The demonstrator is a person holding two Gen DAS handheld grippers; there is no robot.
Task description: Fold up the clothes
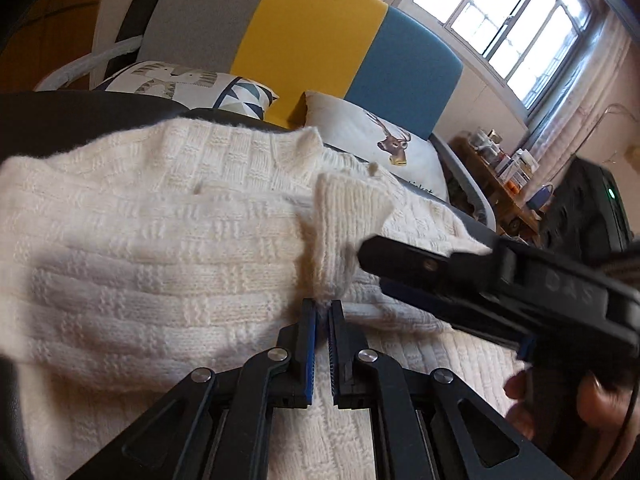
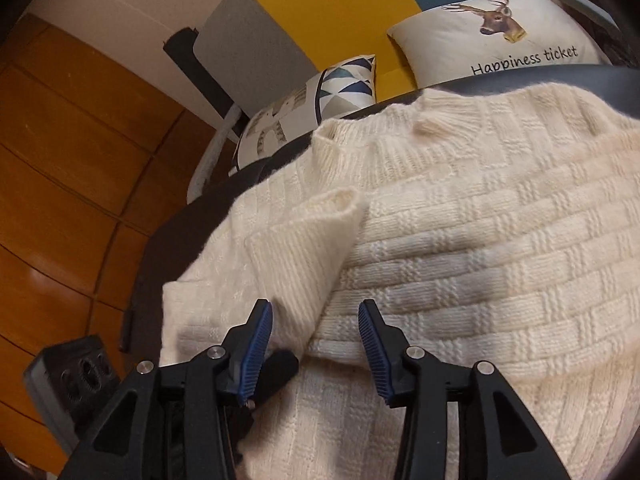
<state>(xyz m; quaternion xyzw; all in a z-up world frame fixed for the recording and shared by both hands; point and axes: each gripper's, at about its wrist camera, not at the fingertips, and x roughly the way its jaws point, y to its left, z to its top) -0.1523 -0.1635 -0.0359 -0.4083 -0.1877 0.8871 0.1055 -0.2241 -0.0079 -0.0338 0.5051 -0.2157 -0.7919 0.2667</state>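
Left gripper (image 1: 322, 307) fingers clamped on ribbed cuff (image 1: 348, 216) of cream knit sweater (image 1: 140, 240). Right gripper (image 2: 316, 330) fingers apart above folded sleeve (image 2: 304, 248), near deer pillow (image 2: 500, 32).

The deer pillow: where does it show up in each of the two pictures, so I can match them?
Left wrist view: deer pillow sits right of centre, behind the cream sweater.
Right wrist view: deer pillow is at the top right, above the sweater.
Shared landmark: the yellow headboard panel.

Daylight from barred, blown-out window (image 1: 516, 20) top right; soft shadows on cream knit sweater (image 2: 460, 240); fisheye edges warped w/ dark vignette; black right gripper (image 1: 500, 284) motion-blurred.
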